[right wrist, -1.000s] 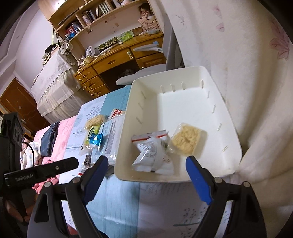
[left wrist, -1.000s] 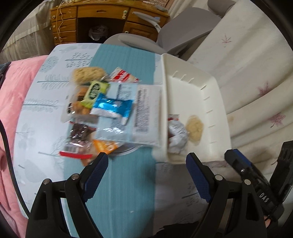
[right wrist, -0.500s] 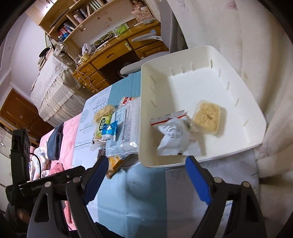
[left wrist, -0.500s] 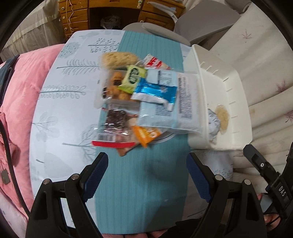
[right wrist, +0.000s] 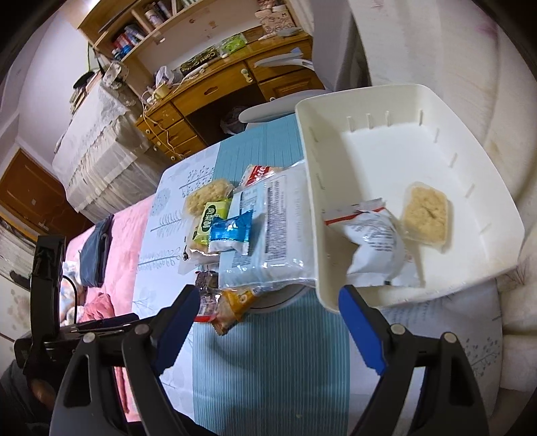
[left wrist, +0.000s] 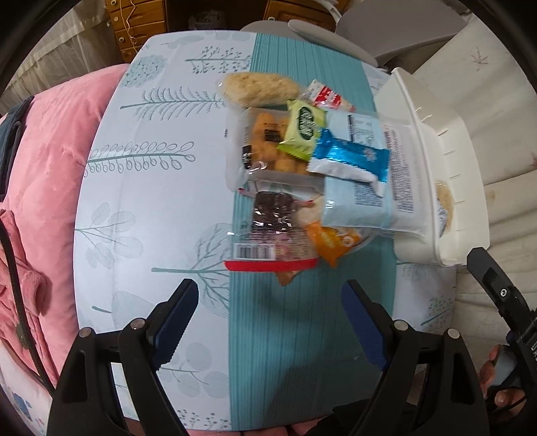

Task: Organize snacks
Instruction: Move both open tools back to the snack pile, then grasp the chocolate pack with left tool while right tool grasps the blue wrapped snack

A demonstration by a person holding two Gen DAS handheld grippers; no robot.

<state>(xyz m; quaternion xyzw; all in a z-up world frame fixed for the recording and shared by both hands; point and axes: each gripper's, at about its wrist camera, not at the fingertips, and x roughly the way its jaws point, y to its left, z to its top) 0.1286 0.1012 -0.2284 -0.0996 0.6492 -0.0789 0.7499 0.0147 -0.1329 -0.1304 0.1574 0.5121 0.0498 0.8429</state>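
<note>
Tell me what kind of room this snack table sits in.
Most likely a bedroom or study at home. A wooden desk with drawers stands behind the table, a bookshelf with books hangs above it, and pink bedding lies beside the table, where the snack pile waits.

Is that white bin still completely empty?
No, in the right wrist view the white bin already holds two snacks: a crumpled white packet and a wrapped pale crumbly cake.

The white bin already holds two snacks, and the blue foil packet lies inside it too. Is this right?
Not quite. The white bin holds two snacks, but the blue foil packet lies outside it, on the snack pile on the table, as the right wrist view shows.
</note>
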